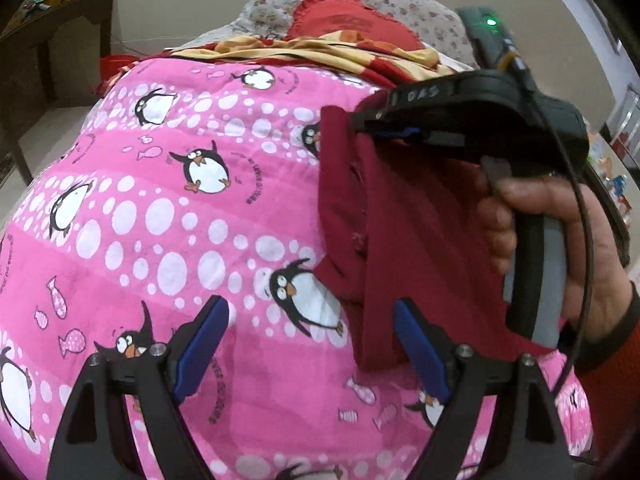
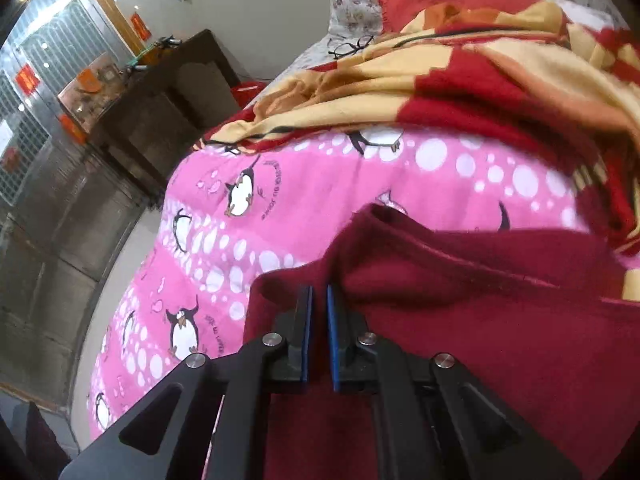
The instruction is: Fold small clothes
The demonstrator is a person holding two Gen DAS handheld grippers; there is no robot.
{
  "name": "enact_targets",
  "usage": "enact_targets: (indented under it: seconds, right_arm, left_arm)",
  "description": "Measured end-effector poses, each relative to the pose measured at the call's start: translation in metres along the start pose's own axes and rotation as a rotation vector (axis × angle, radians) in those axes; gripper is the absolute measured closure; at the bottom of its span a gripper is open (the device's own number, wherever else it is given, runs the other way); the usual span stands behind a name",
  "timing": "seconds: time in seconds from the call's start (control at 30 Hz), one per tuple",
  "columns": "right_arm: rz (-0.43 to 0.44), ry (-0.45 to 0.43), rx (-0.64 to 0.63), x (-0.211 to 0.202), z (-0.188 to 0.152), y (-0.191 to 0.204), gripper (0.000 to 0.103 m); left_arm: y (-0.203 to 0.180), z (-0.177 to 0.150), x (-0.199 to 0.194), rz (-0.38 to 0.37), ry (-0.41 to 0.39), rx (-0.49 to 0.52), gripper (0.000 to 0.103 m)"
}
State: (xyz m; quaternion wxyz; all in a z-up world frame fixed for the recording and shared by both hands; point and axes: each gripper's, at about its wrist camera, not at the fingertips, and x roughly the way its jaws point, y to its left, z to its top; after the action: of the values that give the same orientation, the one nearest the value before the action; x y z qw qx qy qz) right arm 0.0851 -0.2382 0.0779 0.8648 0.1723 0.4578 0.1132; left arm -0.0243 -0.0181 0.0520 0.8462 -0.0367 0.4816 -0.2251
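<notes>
Left wrist view: the left gripper (image 1: 312,344) hangs released over the pink penguin-print quilt (image 1: 168,220), its two blue pads (image 1: 202,350) spread wide with nothing between them. The maroon garment (image 1: 400,240) hangs just beyond the right-hand pad, lifted off the quilt and draping down in a long fold. Its upper edge is pinched in the right gripper (image 1: 400,133), whose black body crosses above the garment; the person's right hand (image 1: 560,248) wraps the gripper's grey handle on the far side of the garment from the quilt's open middle. Past the quilt's far edge lies a red-and-yellow blanket (image 1: 320,52), then a red frilled cushion (image 1: 352,20) against floral pillows (image 1: 420,12). A dark wooden desk (image 1: 60,60) stands off the quilt's left side.

Right wrist view: the right gripper (image 2: 320,340) is clenched on the maroon garment (image 2: 500,320), blue pads (image 2: 307,336) nearly together with a thin fold of cloth drawn up between them. The rest of the garment spreads to the right of the gripper and below it, covering the near part of the quilt (image 2: 280,208). A pair of glasses (image 2: 352,46) rests by the blanket (image 2: 460,80), near the floral pillow (image 2: 352,0). The desk (image 2: 168,92) stands beside the quilt's left edge, with metal-grilled windows (image 2: 36,80) behind it.
</notes>
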Motion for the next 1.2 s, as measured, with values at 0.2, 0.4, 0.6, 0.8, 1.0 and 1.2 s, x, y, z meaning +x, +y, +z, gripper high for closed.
enact_targets:
  seconds: [0.2, 0.4, 0.6, 0.8, 1.0, 1.2]
  right_arm:
    - [0.036, -0.048, -0.032, -0.060, -0.030, -0.005, 0.046]
    - [-0.037, -0.052, -0.032, -0.092, -0.060, -0.027, 0.046]
    - [-0.055, -0.039, 0.024, -0.096, -0.068, -0.040, 0.046]
    - [-0.008, -0.016, -0.024, -0.096, -0.080, -0.023, 0.046]
    - [-0.004, 0.020, -0.064, -0.096, -0.097, -0.016, 0.046]
    - [0.032, 0.013, 0.001, -0.100, -0.100, -0.029, 0.046]
  left_arm:
    - [-0.006, -0.006, 0.001, 0.032, 0.004, 0.051, 0.016]
    - [-0.013, -0.006, 0.001, 0.086, -0.015, 0.064, 0.015]
    - [-0.016, -0.004, 0.001, 0.094, -0.010, 0.062, 0.015]
    - [-0.011, -0.007, -0.003, 0.065, 0.001, 0.074, 0.016]
    - [-0.016, -0.017, 0.000, 0.007, 0.049, 0.161, 0.019]
    - [-0.021, -0.016, 0.019, -0.053, 0.082, 0.189, 0.046]
